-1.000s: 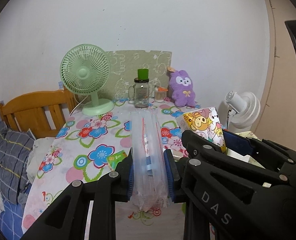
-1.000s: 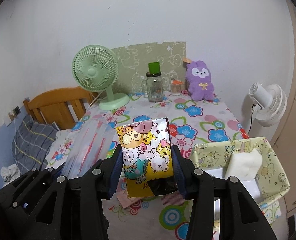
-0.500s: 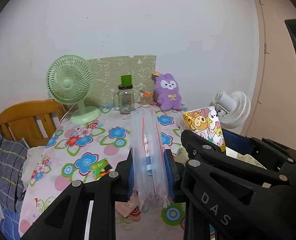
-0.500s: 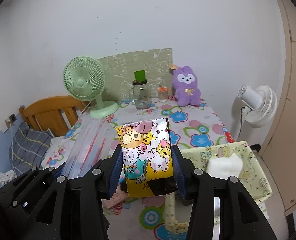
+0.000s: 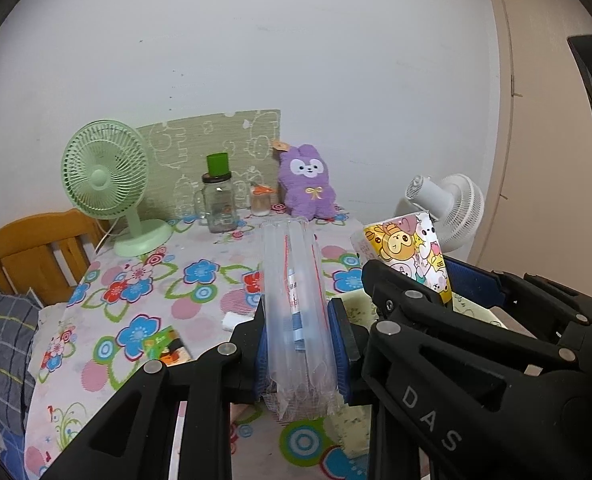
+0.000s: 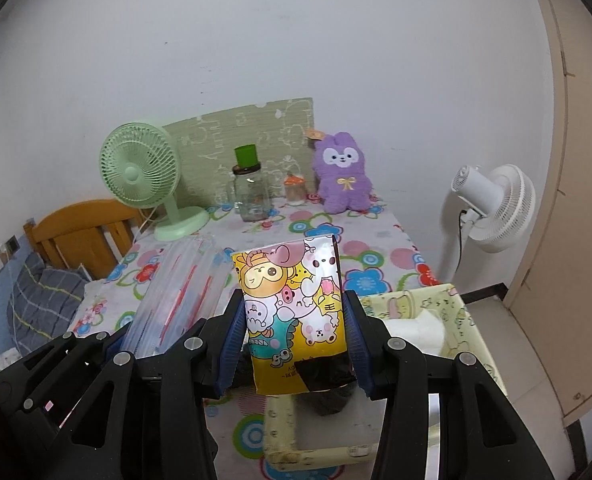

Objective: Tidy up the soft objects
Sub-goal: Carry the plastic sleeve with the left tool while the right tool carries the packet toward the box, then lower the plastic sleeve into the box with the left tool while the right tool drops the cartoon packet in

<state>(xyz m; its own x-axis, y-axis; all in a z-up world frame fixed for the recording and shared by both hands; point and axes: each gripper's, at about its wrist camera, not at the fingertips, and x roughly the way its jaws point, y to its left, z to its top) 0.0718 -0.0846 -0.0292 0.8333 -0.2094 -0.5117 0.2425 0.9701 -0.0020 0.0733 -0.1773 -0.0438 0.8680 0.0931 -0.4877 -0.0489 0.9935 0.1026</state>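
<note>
My left gripper is shut on a clear pack of plastic bags with red zip lines, held upright over the floral table. My right gripper is shut on a yellow cartoon-printed pouch. That pouch hangs above the near left corner of a yellow-green patterned box off the table's right edge. The clear pack sits just left of the pouch in the right wrist view. A white soft item lies in the box. A purple plush sits at the back of the table.
A green desk fan, a glass jar with a green cup on top and a small jar stand along the back wall. A small green packet lies on the table. A white floor fan is right, a wooden headboard left.
Both grippers moved to the right together, each keeping its load. The patterned box, earlier off to the right, now lies under the right gripper.
</note>
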